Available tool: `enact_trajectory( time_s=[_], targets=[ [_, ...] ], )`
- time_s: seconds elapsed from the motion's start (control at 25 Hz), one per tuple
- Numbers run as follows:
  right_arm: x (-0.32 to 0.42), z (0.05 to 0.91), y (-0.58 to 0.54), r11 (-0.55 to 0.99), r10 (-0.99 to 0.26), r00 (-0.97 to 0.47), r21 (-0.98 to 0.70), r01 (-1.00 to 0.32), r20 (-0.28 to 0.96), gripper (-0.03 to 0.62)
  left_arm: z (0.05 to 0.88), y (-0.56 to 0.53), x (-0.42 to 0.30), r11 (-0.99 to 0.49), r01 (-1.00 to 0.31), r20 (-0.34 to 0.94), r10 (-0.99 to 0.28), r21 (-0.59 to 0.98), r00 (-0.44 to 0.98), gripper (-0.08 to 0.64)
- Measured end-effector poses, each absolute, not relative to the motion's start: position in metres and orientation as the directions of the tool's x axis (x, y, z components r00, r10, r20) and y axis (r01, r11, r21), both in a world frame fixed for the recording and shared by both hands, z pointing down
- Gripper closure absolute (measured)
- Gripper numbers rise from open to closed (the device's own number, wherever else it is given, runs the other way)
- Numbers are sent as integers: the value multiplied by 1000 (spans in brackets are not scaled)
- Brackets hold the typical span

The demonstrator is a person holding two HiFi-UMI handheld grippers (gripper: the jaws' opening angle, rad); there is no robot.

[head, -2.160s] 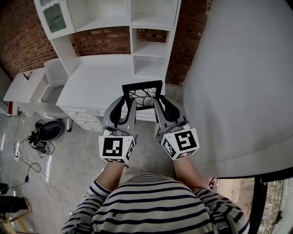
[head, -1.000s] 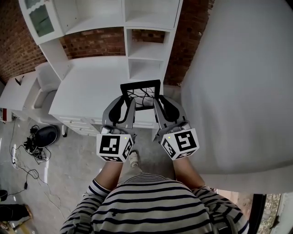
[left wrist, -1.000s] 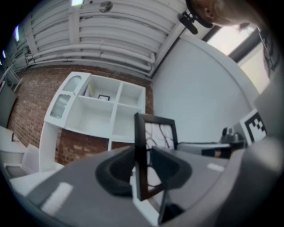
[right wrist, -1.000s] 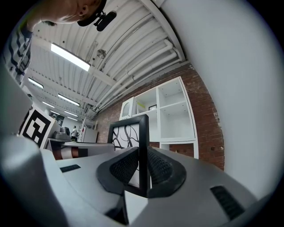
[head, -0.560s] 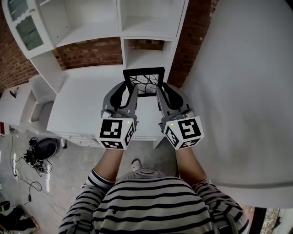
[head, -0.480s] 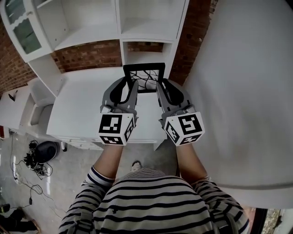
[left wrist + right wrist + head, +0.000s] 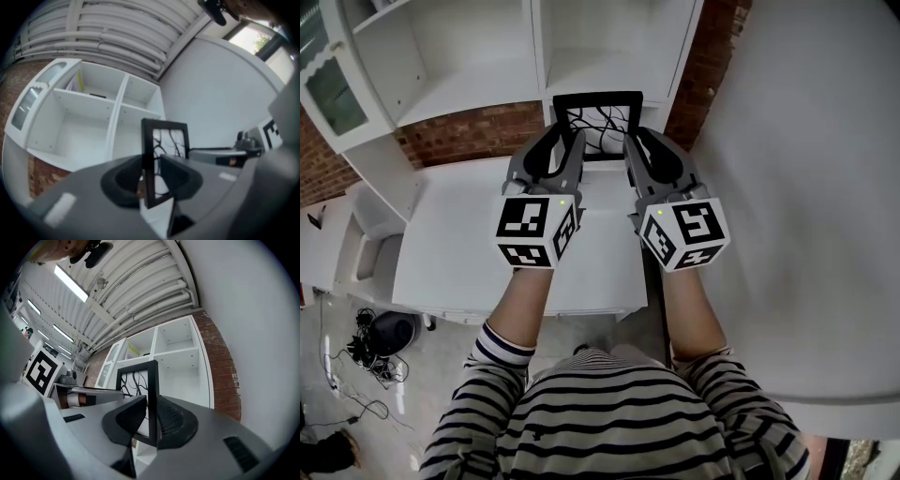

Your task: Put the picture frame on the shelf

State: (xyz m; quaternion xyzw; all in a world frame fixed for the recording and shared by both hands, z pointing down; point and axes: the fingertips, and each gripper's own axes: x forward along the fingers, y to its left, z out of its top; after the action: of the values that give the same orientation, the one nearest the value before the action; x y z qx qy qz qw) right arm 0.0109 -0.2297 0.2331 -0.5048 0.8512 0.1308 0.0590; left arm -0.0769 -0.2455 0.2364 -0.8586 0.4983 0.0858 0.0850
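Observation:
A black picture frame (image 7: 598, 125) with a white sheet of dark branching lines hangs upright in front of the white shelf unit (image 7: 581, 70). My left gripper (image 7: 573, 148) is shut on the frame's left edge (image 7: 149, 164). My right gripper (image 7: 631, 150) is shut on its right edge (image 7: 153, 399). In the head view the frame is held above the white desk (image 7: 478, 244), level with the lower open cubby (image 7: 602, 58). The frame's bottom edge is hidden behind the jaws.
The shelf unit has several open compartments (image 7: 91, 119), one with a glass door (image 7: 333, 94) at the left. A brick wall (image 7: 469, 131) shows behind it. A large white wall (image 7: 806, 187) runs along the right. Cables and a dark round object (image 7: 389, 333) lie on the floor at left.
Both grippers have carried the frame forward and upward, from the desk's front edge to in front of the shelf cubbies. The person has stepped closer to the desk.

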Motion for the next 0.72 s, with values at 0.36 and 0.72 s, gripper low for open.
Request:
enact_trajectory(
  time_s=[0.36, 0.72],
  targets=[
    [21, 216, -269, 467, -829, -498, 176, -867, -253, 551, 218, -283, -67, -468, -881, -247, -848, -67, 469, 445],
    [43, 193, -328, 510, -799, -542, 183, -841, -260, 551, 193, -337, -45, -422, -901, -253, -865, -101, 434, 445]
  ],
)
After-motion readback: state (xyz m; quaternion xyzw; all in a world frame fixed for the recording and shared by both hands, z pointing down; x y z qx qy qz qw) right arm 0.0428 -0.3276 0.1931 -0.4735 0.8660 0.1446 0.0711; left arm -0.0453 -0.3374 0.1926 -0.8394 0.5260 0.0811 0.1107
